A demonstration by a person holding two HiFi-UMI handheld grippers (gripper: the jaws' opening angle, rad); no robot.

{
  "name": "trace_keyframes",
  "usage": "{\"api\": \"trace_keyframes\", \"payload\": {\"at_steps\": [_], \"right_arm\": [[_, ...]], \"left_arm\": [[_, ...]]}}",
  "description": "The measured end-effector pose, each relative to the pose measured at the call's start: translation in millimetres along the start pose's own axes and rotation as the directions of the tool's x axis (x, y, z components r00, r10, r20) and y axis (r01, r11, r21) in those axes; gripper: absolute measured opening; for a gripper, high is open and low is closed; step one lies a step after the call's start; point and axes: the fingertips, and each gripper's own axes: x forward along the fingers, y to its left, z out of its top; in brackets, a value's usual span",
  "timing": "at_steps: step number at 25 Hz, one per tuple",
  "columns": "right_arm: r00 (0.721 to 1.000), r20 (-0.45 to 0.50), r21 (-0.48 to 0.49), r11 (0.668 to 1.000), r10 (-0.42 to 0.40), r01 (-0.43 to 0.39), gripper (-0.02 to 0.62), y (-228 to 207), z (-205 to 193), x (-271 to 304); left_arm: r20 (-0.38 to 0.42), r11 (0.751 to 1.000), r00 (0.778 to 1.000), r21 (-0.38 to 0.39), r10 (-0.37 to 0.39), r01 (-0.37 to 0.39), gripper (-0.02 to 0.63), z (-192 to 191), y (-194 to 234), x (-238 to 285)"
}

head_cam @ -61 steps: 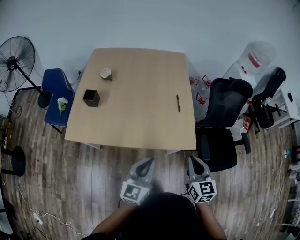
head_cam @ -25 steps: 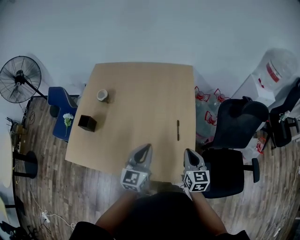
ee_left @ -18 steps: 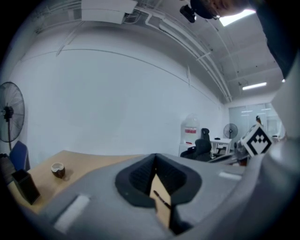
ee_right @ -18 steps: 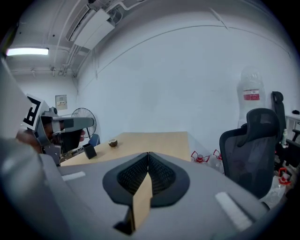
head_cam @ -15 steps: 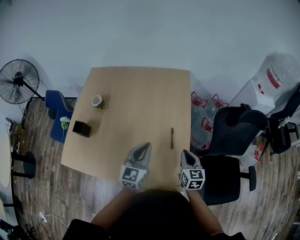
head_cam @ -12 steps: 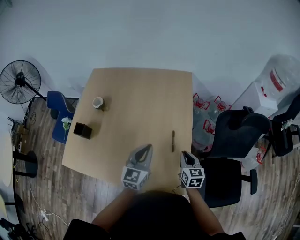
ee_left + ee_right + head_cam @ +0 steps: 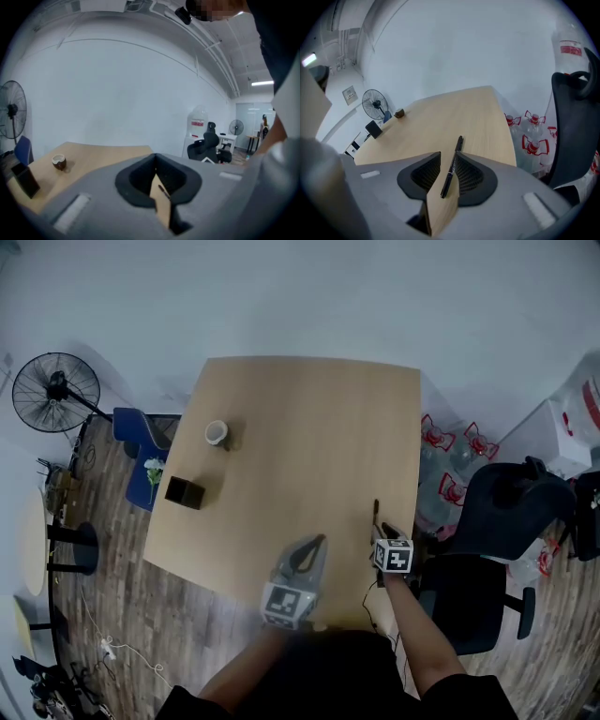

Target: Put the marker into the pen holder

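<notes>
Table (image 7: 300,418): pale wood top, rounded corners, on a plank floor, a white wall beyond

Marker (image 7: 451,171): dark, lying flat near the table's right edge and well towards the near side, lengthwise away from the person

Right gripper (image 7: 447,155): tilted down over the marker; jaws have just been opening and stand apart, the marker on the table between them, closer to the right-hand pad, not clamped

Left gripper (image 7: 316,543): over the near edge, left of the marker and well apart from it; jaws a narrow slit apart with only table top showing through

Pen holder (image 7: 184,492): black, square, upright near the left edge, far across the top from the marker

Cup (image 7: 217,433): small and pale, beyond the pen holder, clear of the line from marker to holder

Off the table, left: blue chair (image 7: 139,430) carrying a white flower (image 7: 154,468); standing fan (image 7: 56,392)

Off the table, right: black office chair (image 7: 502,521) close behind the right gripper's arm; water bottles (image 7: 450,460) with red handles
</notes>
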Motion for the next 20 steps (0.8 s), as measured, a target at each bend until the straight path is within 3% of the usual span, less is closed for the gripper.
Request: {"api": "trace_keyframes", "payload": {"at_steps": [7, 12, 20], "right_arm": [[0.989, -0.121, 0.018, 0.996, -0.08, 0.083, 0.081, -6, -27, 45], [0.982, -0.134, -0.024, 0.991, -0.131, 0.129, 0.044, -7, -26, 50], [0.993, -0.105, -0.078, 0.996, -0.056, 0.047, 0.043, 21, -20, 50]], "left_arm": [[-0.009, 0.999, 0.999, -0.024, 0.045, -0.045, 0.003, -7, 45, -25], [0.0, 0.994, 0.996, -0.055, 0.091, -0.091, 0.003, -12, 72, -39], [0.024, 0.984, 0.987, -0.088, 0.157, -0.154, 0.003, -11, 93, -57]]}}
